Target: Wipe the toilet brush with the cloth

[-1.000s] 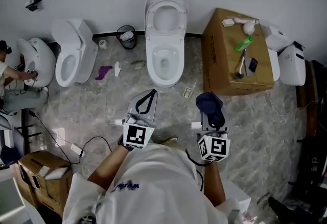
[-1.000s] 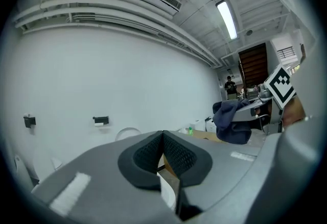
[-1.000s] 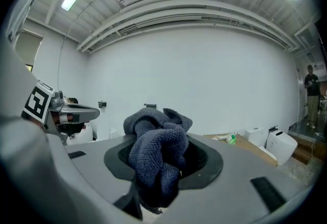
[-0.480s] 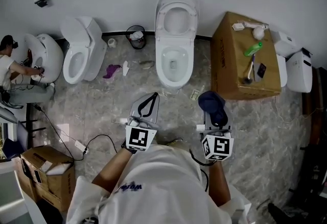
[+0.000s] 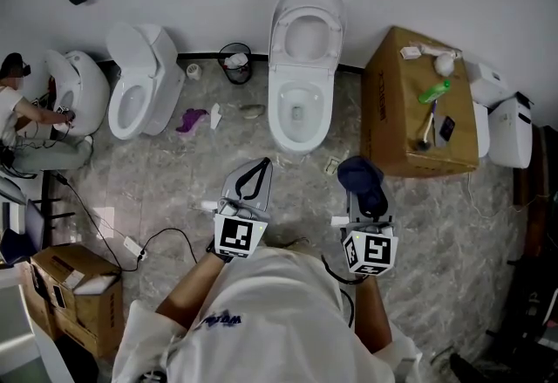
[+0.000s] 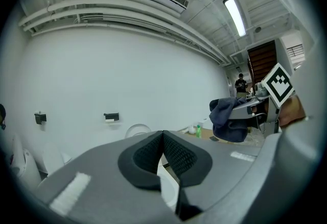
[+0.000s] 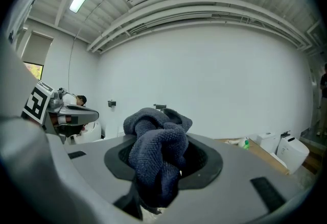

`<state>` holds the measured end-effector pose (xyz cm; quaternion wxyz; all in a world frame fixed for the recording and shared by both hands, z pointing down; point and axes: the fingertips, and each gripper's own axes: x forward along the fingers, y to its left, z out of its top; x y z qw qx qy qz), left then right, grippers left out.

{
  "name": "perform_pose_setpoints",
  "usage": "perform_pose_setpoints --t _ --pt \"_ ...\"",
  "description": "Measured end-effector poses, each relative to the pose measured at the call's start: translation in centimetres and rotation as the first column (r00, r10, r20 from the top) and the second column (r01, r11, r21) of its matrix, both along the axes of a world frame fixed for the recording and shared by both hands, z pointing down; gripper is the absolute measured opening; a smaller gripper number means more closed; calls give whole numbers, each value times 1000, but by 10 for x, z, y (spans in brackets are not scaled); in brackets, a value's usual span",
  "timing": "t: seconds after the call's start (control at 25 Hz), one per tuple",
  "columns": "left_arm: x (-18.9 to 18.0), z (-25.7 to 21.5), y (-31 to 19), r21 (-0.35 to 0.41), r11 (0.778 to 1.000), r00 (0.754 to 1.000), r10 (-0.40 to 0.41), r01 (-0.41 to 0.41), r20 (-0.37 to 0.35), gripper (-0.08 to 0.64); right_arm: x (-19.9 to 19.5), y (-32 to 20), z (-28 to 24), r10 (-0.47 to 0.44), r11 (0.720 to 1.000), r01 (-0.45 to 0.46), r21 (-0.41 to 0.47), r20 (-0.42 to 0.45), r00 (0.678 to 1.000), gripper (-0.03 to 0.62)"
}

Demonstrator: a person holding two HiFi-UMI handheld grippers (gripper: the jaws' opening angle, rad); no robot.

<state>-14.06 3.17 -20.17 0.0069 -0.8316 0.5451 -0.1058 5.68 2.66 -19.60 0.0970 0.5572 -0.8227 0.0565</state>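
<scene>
On top of the cardboard box [image 5: 390, 133] at the right lies the toilet brush [image 5: 428, 123], its pale handle pointing away from me. My right gripper [image 5: 359, 188] is shut on a bunched dark blue cloth [image 5: 361, 175] over the floor, left of and nearer than the box. In the right gripper view the cloth [image 7: 156, 164] fills the jaws. My left gripper [image 5: 261, 163] hovers in front of the toilet, its pads pressed together with nothing between them [image 6: 163, 136].
A white toilet [image 5: 301, 102] with its lid up stands straight ahead; a second toilet [image 5: 139, 93] is to the left. A green bottle [image 5: 433, 92] is on the box. A bin [image 5: 235, 63], a purple rag [image 5: 192, 120] and a cable [image 5: 166, 237] are on the floor. A person [image 5: 17, 119] crouches far left.
The head view has shifted, so the toilet and box now sit further right in the picture. Both grippers hold the same pose, the cloth still in the right one.
</scene>
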Motion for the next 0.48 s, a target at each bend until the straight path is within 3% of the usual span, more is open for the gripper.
perform_pose_setpoints --t 0.48 --pt "0 4 -1 -8 1000 1000 5 -5 5 2 1 0 3 5 1000 -5 -7 2 1000 169"
